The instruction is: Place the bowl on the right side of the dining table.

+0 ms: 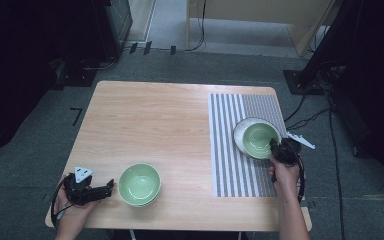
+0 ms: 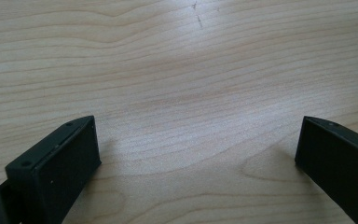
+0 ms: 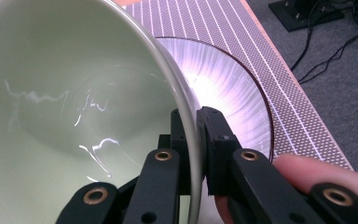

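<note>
A pale green bowl (image 1: 256, 139) sits over a glassy plate (image 1: 240, 134) on the striped placemat (image 1: 227, 145) at the table's right. My right gripper (image 1: 275, 148) is shut on this bowl's near rim. In the right gripper view the green bowl (image 3: 65, 107) is close up, its rim pinched between the black jaws of my right gripper (image 3: 196, 135), and the plate (image 3: 233, 88) shows behind it. A second green bowl (image 1: 139, 184) stands near the front edge. My left gripper (image 1: 109, 188) rests just left of it, open, with bare wood between the jaws of the left gripper (image 2: 198, 140).
The wooden table (image 1: 145, 125) has free room across its left and middle. Grey carpet, cables and black stands (image 1: 310, 75) surround the table. The placemat's right edge runs close to the table's right edge.
</note>
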A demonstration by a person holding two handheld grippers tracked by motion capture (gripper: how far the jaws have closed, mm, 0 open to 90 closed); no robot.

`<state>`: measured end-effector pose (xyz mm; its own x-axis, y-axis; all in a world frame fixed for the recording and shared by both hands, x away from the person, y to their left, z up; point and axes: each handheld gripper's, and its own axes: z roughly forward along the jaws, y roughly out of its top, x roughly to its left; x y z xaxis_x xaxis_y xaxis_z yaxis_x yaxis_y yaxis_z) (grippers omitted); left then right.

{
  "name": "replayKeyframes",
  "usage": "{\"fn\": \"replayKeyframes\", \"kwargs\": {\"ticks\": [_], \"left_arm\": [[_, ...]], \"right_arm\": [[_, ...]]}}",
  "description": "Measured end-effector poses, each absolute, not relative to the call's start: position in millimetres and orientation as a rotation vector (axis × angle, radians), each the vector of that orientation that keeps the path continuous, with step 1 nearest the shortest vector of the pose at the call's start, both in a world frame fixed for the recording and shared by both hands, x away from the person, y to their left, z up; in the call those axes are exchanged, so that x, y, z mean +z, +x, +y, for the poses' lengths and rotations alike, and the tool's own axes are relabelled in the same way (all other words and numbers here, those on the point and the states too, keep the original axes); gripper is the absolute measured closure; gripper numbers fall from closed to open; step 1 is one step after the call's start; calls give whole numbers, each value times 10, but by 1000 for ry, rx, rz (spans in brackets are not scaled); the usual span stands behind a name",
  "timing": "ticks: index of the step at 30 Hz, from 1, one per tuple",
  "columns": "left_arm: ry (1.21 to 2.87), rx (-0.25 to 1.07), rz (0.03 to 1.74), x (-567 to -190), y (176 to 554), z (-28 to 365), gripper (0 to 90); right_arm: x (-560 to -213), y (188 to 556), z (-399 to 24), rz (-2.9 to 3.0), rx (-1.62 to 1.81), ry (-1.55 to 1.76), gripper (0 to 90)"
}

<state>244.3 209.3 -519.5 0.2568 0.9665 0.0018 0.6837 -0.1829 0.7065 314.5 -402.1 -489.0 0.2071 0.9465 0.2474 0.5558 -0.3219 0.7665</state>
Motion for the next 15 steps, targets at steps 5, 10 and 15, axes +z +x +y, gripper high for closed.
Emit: {"fn": "replayKeyframes", "kwargs": {"ticks": [5, 10, 15], "left_arm": [[1943, 619, 1492, -5195, 2443, 2093, 0], [1942, 619, 1493, -5195, 2443, 2093, 0], [1942, 619, 1493, -5195, 2443, 2093, 0]], "right_arm": [[-4893, 3151, -4050, 1380, 986, 1987, 854], [-4891, 3163, -4067, 1368, 999, 2016, 848], [-4889, 3183, -4091, 1360, 1022, 2037, 835]]}}
